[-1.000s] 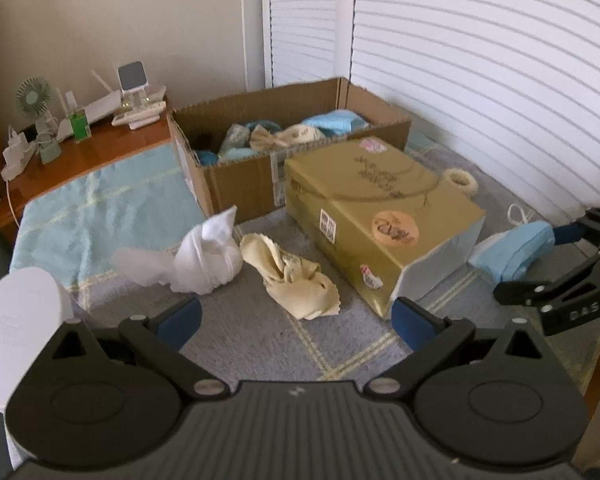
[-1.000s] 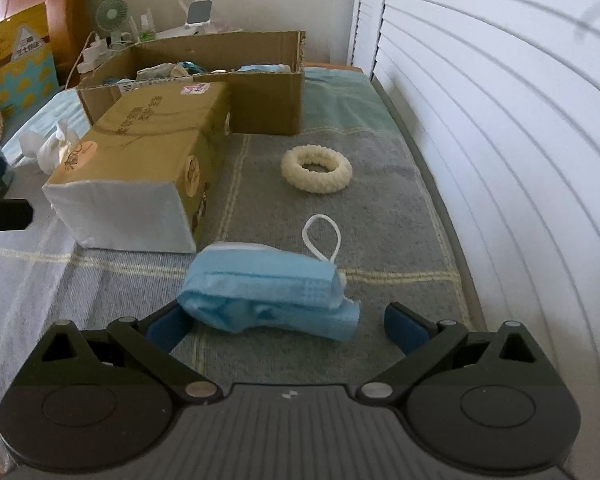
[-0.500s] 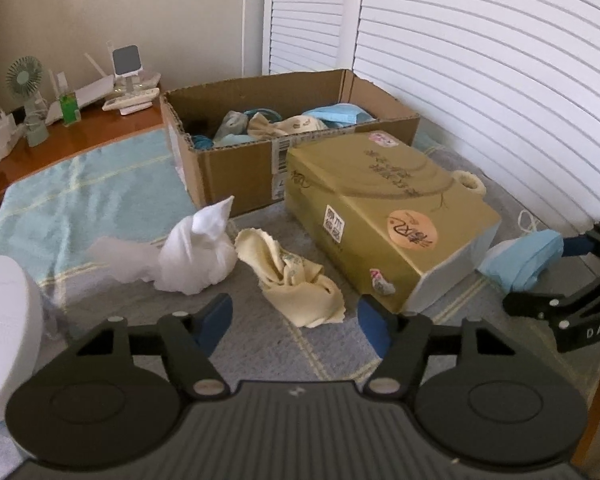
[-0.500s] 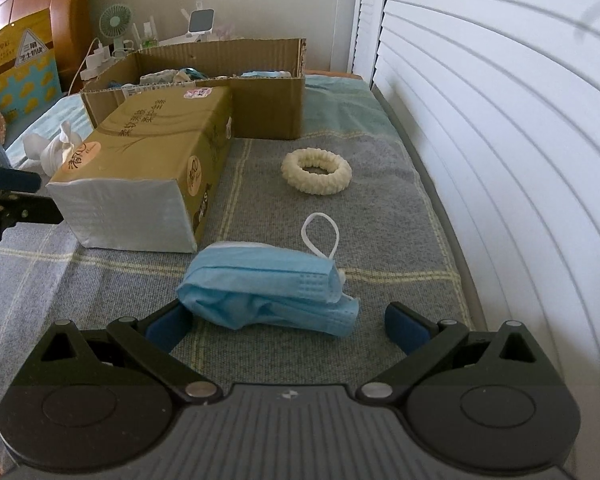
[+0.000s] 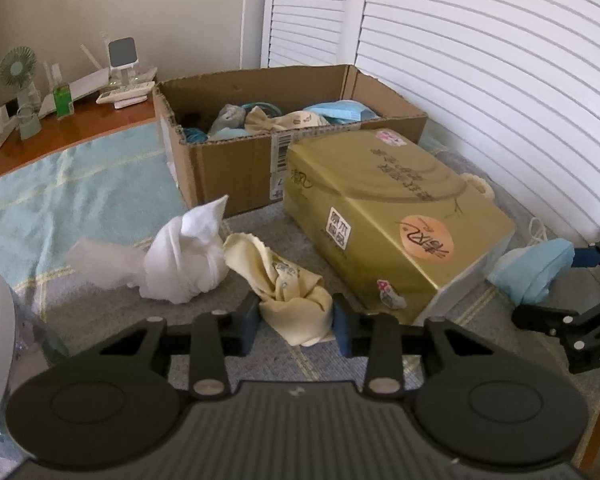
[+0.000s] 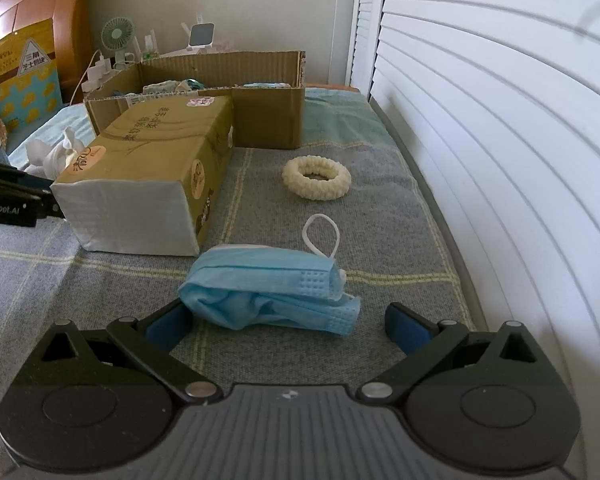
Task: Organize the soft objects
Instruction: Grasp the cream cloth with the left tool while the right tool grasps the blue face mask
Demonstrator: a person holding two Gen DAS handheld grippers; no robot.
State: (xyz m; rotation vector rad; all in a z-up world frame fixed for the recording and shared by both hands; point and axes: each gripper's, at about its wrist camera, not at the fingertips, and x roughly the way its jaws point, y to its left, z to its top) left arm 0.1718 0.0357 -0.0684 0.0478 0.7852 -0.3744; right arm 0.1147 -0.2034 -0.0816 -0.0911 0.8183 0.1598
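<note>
While our left claw [image 5: 296, 320] is just closing its jaws, pinching the crumpled pale-yellow cloth [image 5: 288, 292] lying just left of the gold tissue pack [image 5: 384, 216], our right claw [image 6: 288, 320] is resting spread wide around the folded blue paper face mask [image 6: 268, 284], in front of that pack on the grey checked bed cover [image 6: 380, 240].

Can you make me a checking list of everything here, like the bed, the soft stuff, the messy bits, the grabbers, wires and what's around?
Surface: grey checked blanket.
Job's things: yellow cloth, white cloth, blue mask, knitted ring; cardboard box part filled.
Clutter: gold tissue pack.
Grippers: left gripper just closing, pads pressing the yellow cloth; right gripper open around the mask.
Cables: white charger lead.
Surroundings: louvred shutters, small fan.
</note>
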